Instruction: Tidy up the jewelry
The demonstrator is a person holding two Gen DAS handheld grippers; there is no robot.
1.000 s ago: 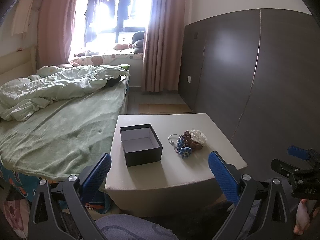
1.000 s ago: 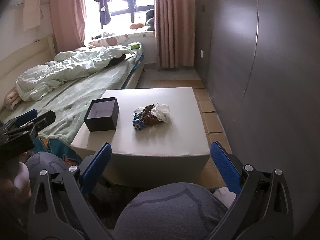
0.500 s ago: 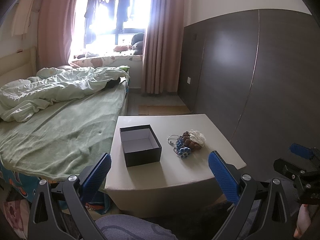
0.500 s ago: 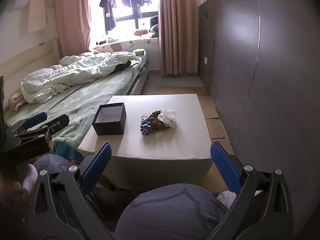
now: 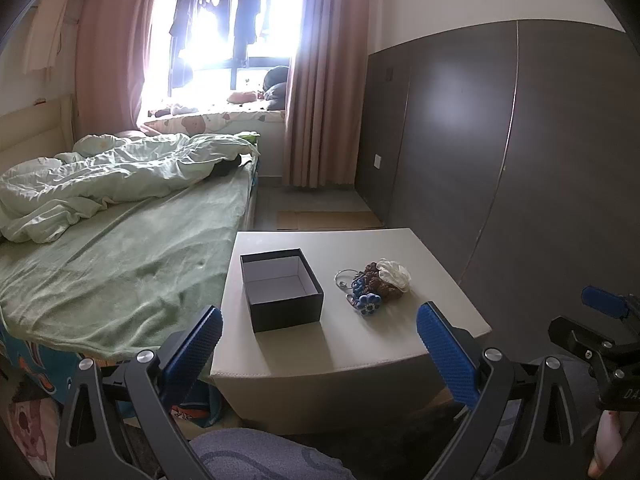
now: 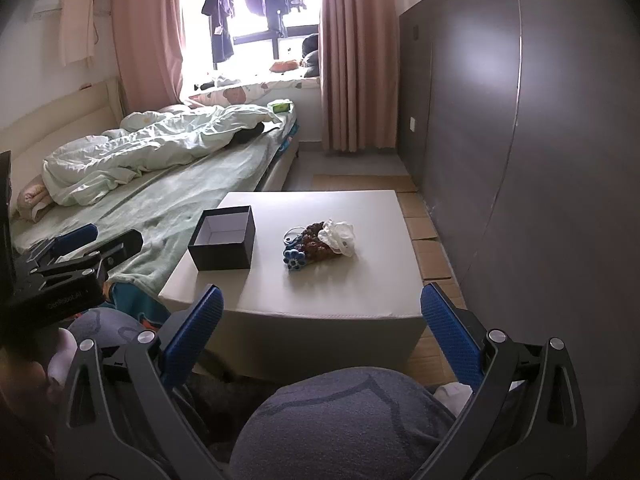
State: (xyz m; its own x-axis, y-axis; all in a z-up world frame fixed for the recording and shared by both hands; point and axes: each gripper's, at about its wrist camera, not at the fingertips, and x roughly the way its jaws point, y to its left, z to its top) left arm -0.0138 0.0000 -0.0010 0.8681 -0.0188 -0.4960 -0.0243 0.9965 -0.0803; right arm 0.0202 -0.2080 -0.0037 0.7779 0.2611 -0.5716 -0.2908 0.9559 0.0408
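Both my left tongs (image 5: pixel 318 342) and right tongs (image 6: pixel 320 316) have drawn slightly nearer the pale square counter (image 6: pixel 360 292), spread wide, empty. The jewelry pile of beads and blue flower (image 5: pixel 374 284) lies untouched beside the open black cardboard box (image 5: pixel 280 288); sorting not begun.

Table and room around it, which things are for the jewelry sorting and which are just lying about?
For the job:
black box, open and empty
jewelry pile beside it on the table
left gripper, open
right gripper, open

Just lying about:
bed
crumpled duvet
curtains
hanging clothes
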